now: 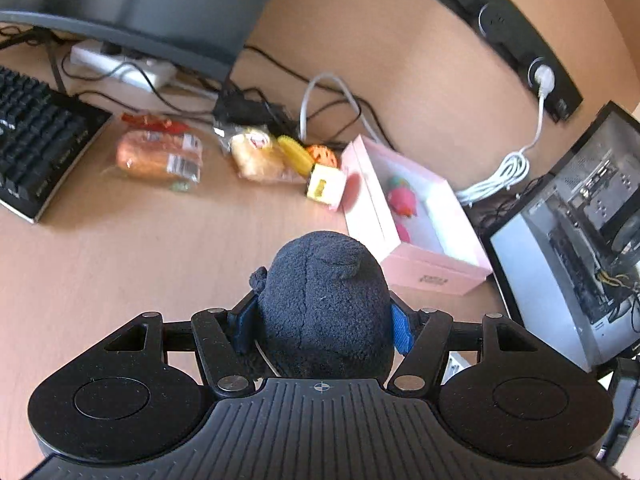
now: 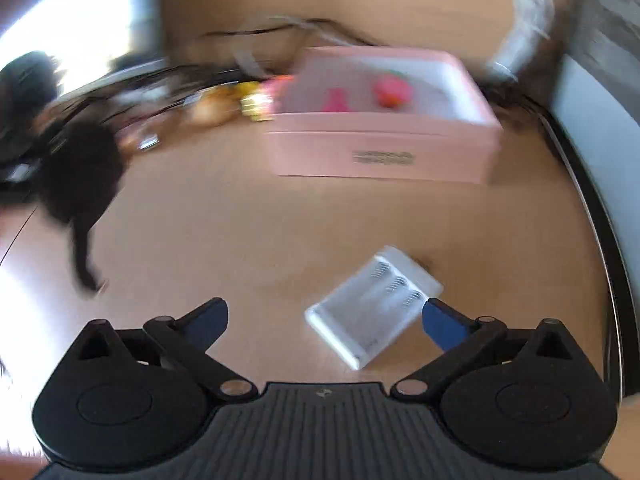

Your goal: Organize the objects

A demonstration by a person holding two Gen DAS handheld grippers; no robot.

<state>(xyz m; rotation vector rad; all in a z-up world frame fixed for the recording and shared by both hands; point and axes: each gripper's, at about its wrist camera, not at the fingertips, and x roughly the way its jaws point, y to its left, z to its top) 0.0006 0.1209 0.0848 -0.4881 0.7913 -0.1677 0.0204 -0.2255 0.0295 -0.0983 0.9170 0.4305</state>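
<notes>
My left gripper is shut on a dark plush toy and holds it above the desk, short of the open pink box. The box holds pink toys. The plush also shows, blurred, at the left of the right wrist view. My right gripper is open and empty, low over the desk, with a white battery charger lying between and just beyond its fingers. The pink box stands farther ahead.
Wrapped bread, a bun, a yellow toy and a yellow-white cube lie left of the box. A keyboard, monitor, cables and a computer case border the desk.
</notes>
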